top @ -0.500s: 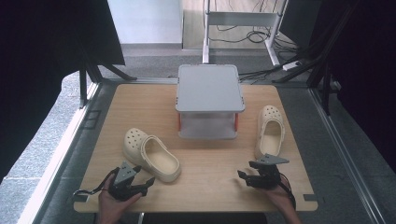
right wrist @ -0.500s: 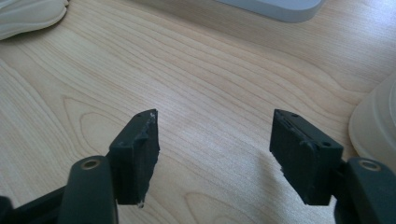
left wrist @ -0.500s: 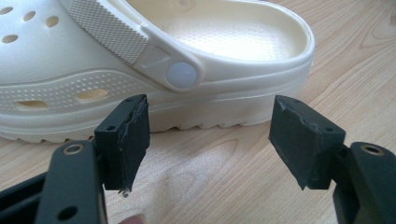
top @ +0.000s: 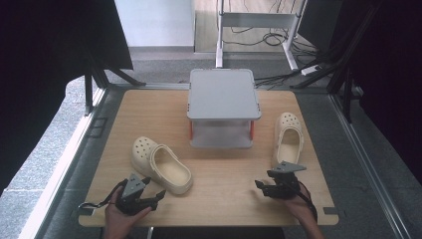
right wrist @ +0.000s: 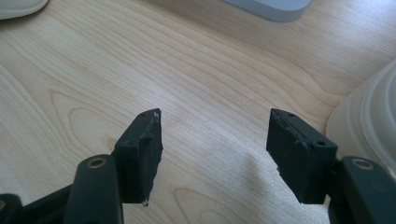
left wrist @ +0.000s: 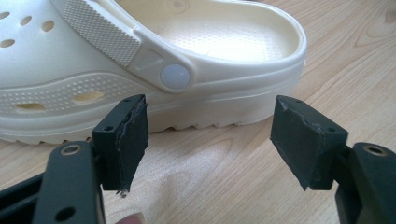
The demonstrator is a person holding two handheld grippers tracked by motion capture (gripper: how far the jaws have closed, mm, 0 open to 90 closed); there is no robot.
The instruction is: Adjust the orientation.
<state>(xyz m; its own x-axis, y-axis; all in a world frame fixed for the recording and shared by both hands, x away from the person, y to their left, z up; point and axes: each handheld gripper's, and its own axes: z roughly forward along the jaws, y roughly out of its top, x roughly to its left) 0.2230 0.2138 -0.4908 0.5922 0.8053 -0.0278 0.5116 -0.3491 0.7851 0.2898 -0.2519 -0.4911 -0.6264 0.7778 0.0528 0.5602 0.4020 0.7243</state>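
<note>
At the left of the high view, the left gripper (top: 153, 191) sits low near the front edge of the wooden table (top: 149, 107), held in the person's left hand (top: 122, 216), and its jaws stand apart with nothing between them. Just beyond it and slightly to its right lies the left clog (top: 161, 164), a cream one resting on its sole, toe pointing away toward the far left and heel nearest the gripper. In the left gripper view this clog (left wrist: 154, 60) lies just past the open jaw tips, its strap rivet and heel rim straight ahead, not touched by either pad. Behind the middle of the table stands a grey two-level rack (top: 223, 107) with orange posts. To its right lies the right clog (top: 288, 137), also cream, toe pointing away, beside the table's right edge. Just in front of its heel hovers the right gripper (top: 263, 186), held in the right hand (top: 298, 204), jaws wide apart and empty. In the right gripper view the pale rim of that clog (right wrist: 369, 121) appears at the right edge, beside the right-hand jaw and apart from it, with bare wood between the jaws.
</note>
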